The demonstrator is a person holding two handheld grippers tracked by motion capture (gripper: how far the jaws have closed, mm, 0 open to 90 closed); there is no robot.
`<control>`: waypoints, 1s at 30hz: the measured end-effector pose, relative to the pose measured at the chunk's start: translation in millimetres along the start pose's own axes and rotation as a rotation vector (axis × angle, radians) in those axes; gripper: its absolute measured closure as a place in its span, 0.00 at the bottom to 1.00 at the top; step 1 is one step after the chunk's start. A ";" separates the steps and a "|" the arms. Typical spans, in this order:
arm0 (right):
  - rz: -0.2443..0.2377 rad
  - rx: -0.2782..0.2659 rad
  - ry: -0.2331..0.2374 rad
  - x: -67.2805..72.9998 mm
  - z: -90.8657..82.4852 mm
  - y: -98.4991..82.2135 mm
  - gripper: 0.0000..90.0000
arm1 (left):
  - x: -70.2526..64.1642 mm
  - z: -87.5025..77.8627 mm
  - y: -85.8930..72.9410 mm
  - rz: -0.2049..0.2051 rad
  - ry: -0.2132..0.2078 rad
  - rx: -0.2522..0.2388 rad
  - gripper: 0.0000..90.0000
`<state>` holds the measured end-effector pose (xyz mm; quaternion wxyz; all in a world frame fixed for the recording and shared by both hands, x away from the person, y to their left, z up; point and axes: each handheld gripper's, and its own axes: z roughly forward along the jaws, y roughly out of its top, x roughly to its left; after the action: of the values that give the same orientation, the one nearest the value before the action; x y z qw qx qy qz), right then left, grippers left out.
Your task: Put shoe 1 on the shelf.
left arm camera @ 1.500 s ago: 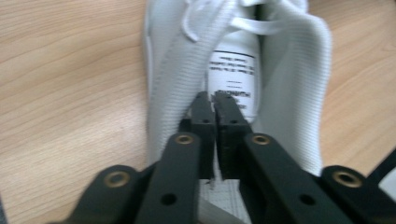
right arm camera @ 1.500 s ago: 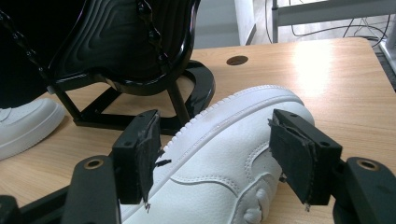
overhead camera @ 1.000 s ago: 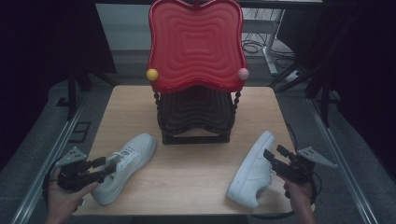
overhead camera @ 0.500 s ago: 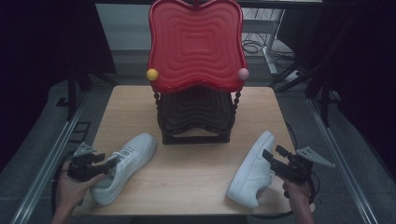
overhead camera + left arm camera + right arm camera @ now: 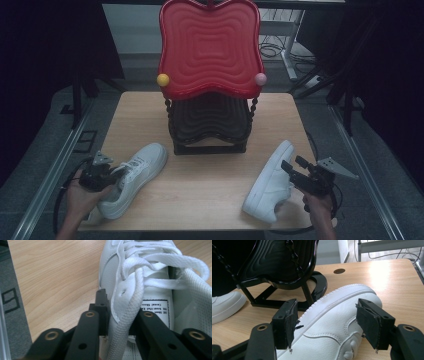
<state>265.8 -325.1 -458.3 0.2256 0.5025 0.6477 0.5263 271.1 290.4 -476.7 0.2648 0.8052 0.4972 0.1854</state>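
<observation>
A dim room surrounds a light wooden table point(image 5: 150, 120), with dark curtains to either side and cables on the floor behind. In the high view a two-tier rack point(image 5: 210, 90) stands at the table's middle rear: a red wavy tray point(image 5: 210, 47) on top, tilted toward the camera, with a yellow ball point(image 5: 163, 79) and a pink ball point(image 5: 260, 79) at its lower corners, and a black wavy tray point(image 5: 210, 120) beneath. A left white sneaker point(image 5: 134, 177) lies near the front left edge, toe pointing toward the rack. A right white sneaker point(image 5: 270, 180) lies near the front right, toe likewise toward the rack. The left gripper point(image 5: 112, 172), held in the left hand point(image 5: 82, 195), meets the left sneaker's opening. The right gripper point(image 5: 292, 165), held in the right hand point(image 5: 315, 202), sits just beside the right sneaker's heel end.

In the left gripper view, the jaws stand close together about the shoe's eyelet edge and a thick white lace point(image 5: 130, 312); they appear clamped on it, though the contact itself is partly hidden. The tongue label point(image 5: 156, 310) sits just right of the lace.

In the right gripper view, the jaws are spread wide on either side of the right sneaker's upper, their torn pads point(image 5: 367, 325) clear of the leather. The black rack base point(image 5: 287, 297) stands behind, and the other sneaker's toe shows at the left edge.
</observation>
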 end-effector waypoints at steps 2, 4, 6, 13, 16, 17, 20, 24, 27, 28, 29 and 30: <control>0.001 -0.002 -0.001 -0.8 -1.0 0.4 0.37 | 2.9 -0.5 -1.1 -0.014 -0.020 -0.016 0.91; 0.004 -0.002 -0.002 -1.7 -1.6 0.3 0.37 | 7.2 -0.9 -3.4 -0.059 -0.057 -0.044 0.92; 0.008 -0.002 -0.003 -2.7 -1.8 0.1 0.37 | 12.4 -2.0 -6.6 -0.104 -0.104 -0.076 0.92; 0.025 -0.010 -0.006 -5.7 -2.9 0.1 0.37 | 28.4 -16.5 -16.1 -0.250 -0.200 -0.225 0.92; 0.025 -0.013 -0.009 -5.5 -2.9 0.1 0.37 | 34.6 -23.3 -19.4 -0.303 -0.240 -0.281 0.92; 0.025 -0.014 -0.008 -5.2 -3.0 0.2 0.37 | 40.3 -29.7 -22.9 -0.355 -0.282 -0.342 0.92; 0.025 -0.012 -0.005 -4.9 -2.9 0.2 0.37 | 44.9 -35.3 -26.3 -0.406 -0.316 -0.396 0.92; 0.027 -0.013 -0.006 -4.7 -2.6 0.2 0.37 | 51.0 -42.1 -31.9 -0.484 -0.353 -0.493 0.92; 0.029 -0.013 -0.005 -4.9 -2.5 0.1 0.37 | 54.7 -43.2 -36.0 -0.538 -0.382 -0.550 0.92; 0.029 -0.013 -0.005 -5.1 -2.5 0.0 0.37 | 55.5 -43.5 -36.9 -0.551 -0.390 -0.565 0.92; 0.030 -0.013 -0.006 -5.3 -2.5 0.0 0.37 | 56.6 -44.2 -37.7 -0.567 -0.399 -0.587 0.92; 0.032 -0.013 -0.008 -5.5 -2.3 -0.2 0.37 | 57.1 -44.9 -37.6 -0.573 -0.401 -0.600 0.92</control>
<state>266.0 -331.1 -459.0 0.2229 0.5134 0.6353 0.5322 244.4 366.3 -462.1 0.6177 0.5430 0.5630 0.0812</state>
